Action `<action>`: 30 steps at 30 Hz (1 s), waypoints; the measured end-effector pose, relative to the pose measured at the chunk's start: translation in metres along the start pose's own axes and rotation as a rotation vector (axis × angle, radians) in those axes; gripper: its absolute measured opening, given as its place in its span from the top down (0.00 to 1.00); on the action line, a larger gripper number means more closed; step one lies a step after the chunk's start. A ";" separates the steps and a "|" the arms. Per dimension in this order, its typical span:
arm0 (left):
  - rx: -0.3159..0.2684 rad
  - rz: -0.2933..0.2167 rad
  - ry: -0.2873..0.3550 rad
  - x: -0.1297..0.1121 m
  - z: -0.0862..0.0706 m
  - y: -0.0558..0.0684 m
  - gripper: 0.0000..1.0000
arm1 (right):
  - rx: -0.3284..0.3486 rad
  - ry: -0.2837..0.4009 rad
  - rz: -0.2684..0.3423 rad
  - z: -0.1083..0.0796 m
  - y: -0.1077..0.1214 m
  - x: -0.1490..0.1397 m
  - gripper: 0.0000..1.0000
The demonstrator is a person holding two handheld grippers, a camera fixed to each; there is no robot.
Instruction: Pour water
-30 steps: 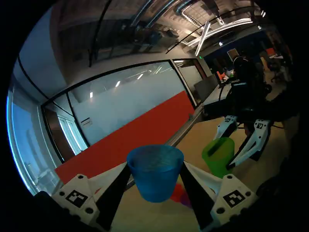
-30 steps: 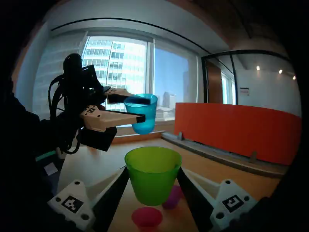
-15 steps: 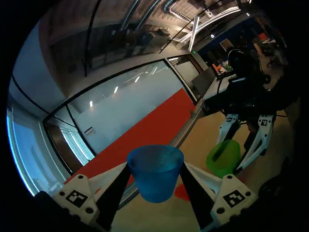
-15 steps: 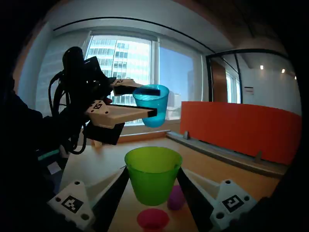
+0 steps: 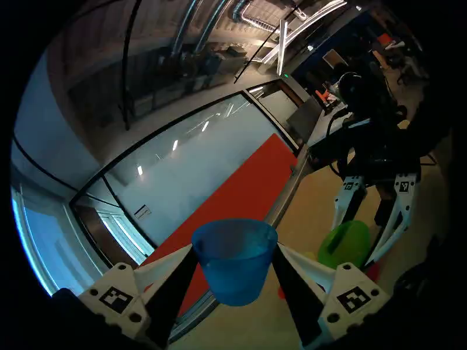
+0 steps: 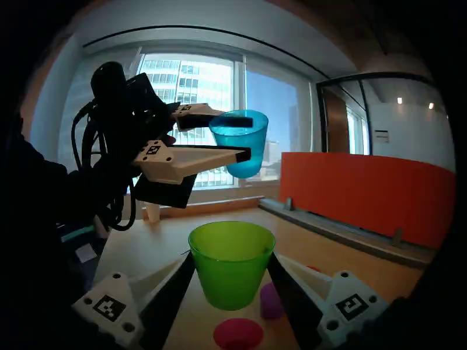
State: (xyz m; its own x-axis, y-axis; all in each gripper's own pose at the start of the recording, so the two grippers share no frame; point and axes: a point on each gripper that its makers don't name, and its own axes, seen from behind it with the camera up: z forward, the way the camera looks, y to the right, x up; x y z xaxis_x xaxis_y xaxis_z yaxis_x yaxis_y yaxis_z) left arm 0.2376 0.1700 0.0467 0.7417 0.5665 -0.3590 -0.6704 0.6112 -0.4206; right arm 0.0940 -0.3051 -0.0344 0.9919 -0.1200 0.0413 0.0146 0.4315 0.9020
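In the left gripper view, the left gripper [image 5: 233, 259] clamps both fingers on a blue cup [image 5: 234, 277], while in the right gripper view the right gripper [image 6: 232, 265] grasps a green cup [image 6: 232, 286] over a wooden table [image 6: 154, 242], the blue cup raised above it.

Blue cup [image 5: 234, 269] & green cup [image 6: 232, 274]: translucent matt plastic; table [image 6: 153, 244] smooth wood-look.

An office high in a city: in the right gripper view, tall windows [image 6: 198, 76] at 11 o'clock face towers, and a glass-walled room [image 5: 192, 157] with an orange band [image 6: 373, 192] stands at 3 o'clock. Exposed ducts [image 5: 204, 35] and strip lights [image 5: 282, 41] run overhead.
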 end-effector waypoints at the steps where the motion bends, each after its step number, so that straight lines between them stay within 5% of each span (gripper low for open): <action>1: 0.001 0.008 0.001 0.001 0.000 0.000 0.15 | 0.002 0.000 -0.001 0.001 -0.001 0.000 0.12; 30: 0.022 0.187 0.038 0.022 0.000 -0.005 0.15 | 0.029 0.003 -0.007 0.011 -0.010 0.003 0.12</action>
State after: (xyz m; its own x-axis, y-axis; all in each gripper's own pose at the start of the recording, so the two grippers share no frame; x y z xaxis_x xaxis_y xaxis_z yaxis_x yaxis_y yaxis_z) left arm 0.2573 0.1799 0.0407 0.6038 0.6504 -0.4609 -0.7968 0.5090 -0.3255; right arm 0.0954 -0.3197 -0.0390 0.9922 -0.1202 0.0339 0.0177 0.4042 0.9145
